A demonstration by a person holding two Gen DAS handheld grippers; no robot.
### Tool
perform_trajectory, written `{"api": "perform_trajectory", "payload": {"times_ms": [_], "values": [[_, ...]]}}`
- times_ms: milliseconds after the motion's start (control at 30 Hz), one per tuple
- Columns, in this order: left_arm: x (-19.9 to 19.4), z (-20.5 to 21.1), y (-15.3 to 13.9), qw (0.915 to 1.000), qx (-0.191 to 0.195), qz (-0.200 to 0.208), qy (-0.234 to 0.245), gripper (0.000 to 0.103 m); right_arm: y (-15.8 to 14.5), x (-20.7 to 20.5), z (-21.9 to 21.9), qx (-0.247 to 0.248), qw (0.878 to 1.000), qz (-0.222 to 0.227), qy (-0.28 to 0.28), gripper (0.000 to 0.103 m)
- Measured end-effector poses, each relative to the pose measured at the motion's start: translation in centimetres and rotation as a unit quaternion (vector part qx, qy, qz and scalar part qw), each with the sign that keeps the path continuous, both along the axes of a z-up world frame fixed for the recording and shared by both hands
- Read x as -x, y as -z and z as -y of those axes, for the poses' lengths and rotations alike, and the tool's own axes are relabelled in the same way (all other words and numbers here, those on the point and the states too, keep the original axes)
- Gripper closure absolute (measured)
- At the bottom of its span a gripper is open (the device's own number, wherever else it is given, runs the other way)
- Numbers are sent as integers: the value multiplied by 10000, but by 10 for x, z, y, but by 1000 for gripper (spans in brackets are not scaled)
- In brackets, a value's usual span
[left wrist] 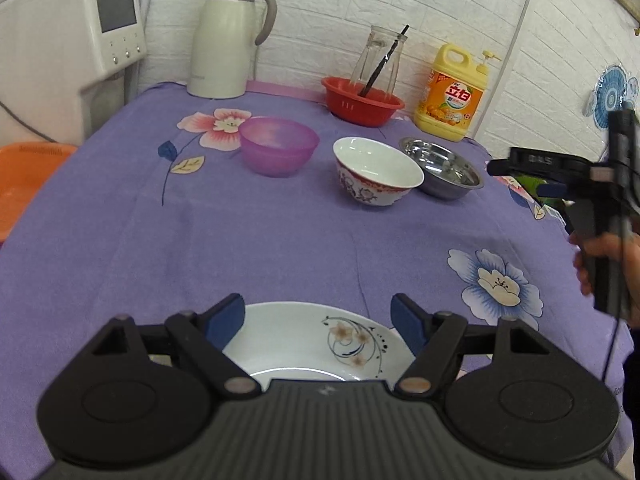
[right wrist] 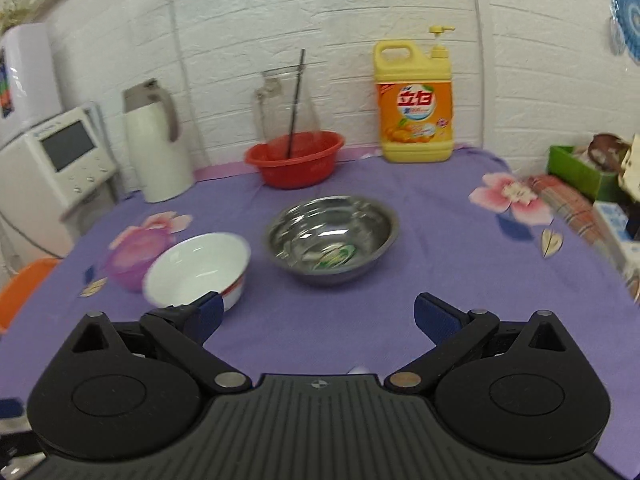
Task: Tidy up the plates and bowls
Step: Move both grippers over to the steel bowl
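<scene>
The white plate (left wrist: 296,340), empty, lies between the spread fingers of the left gripper (left wrist: 318,316), unpinched. Ahead of the right gripper (right wrist: 318,316), also spread and holding nothing, sit an empty white bowl (right wrist: 198,268) and a steel bowl (right wrist: 332,236).

The table (left wrist: 280,232) is covered by a purple cloth (right wrist: 440,240) printed with pink and blue flowers. Along the rear edge stand a cream thermal jug (left wrist: 224,40), a red basin (left wrist: 362,102) and a yellow detergent bottle (left wrist: 452,92). In a row nearer the middle rest a translucent purple bowl (left wrist: 278,146), a white ceramic bowl (left wrist: 376,170) with a red patterned band, and a steel bowl (left wrist: 442,168); the ceramic and steel bowls sit just beside each other. A white plate (left wrist: 304,344) with a floral motif lies at the near edge.
</scene>
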State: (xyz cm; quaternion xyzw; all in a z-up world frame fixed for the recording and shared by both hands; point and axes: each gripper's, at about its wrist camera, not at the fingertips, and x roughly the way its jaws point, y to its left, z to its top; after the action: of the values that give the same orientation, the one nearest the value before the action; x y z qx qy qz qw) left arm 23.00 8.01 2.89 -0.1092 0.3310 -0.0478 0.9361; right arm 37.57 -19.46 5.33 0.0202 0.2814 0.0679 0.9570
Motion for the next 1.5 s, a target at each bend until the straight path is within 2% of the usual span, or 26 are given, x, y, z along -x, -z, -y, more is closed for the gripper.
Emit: {"api": "perform_trajectory", "payload": {"times_ms": [100, 167, 267, 400, 533, 633, 767, 867, 967, 1133, 1267, 1400, 1500], "values": [[-3, -5, -4, 9999, -100, -17, -119, 29, 9, -62, 1, 301, 9984, -401, 267, 0], [-6, -11, -10, 9999, -40, 4, -145, 29, 24, -98, 1, 471, 9951, -820, 297, 0], [-9, -15, -22, 9998, 17, 149, -150, 29, 45, -125, 1, 664, 9889, -1281, 355, 0], [-20, -8, -33, 9996, 4, 271, -8, 29, 57, -132, 1, 840, 9828, -1617, 293, 0], [-28, 8, -38, 9990, 57, 328, 290, 29, 52, -126, 8, 910, 9791, -1806, 235, 0], [-32, 21, -39, 9983, 75, 303, 490, 29, 52, -114, 10, 1182, 9716, -2050, 38, 0], [-36, 35, -40, 9970, 139, 222, 727, 29, 51, -86, 17, 1215, 9668, -2229, -308, 0], [-46, 44, -41, 9957, 234, 120, 885, 29, 51, -55, 19, 1277, 9657, -2184, -583, 0], [-66, 60, -42, 9936, 375, 17, 1065, 29, 47, -31, 27, 948, 9725, -1992, -749, 0], [-121, 93, -23, 9915, 685, -489, 995, 29, 49, -18, 39, 516, 9917, -1155, -217, 0], [-156, 113, -4, 9903, 817, -769, 817, 29, 63, -22, 46, 135, 9969, -774, 73, 0], [-181, 129, 11, 9914, 686, -906, 642, 30, 77, -25, 49, -33, 9974, -718, 104, 0], [-195, 138, 21, 9922, 534, -965, 575, 33, 78, -20, 47, 222, 9977, -642, 15, 0]]}}
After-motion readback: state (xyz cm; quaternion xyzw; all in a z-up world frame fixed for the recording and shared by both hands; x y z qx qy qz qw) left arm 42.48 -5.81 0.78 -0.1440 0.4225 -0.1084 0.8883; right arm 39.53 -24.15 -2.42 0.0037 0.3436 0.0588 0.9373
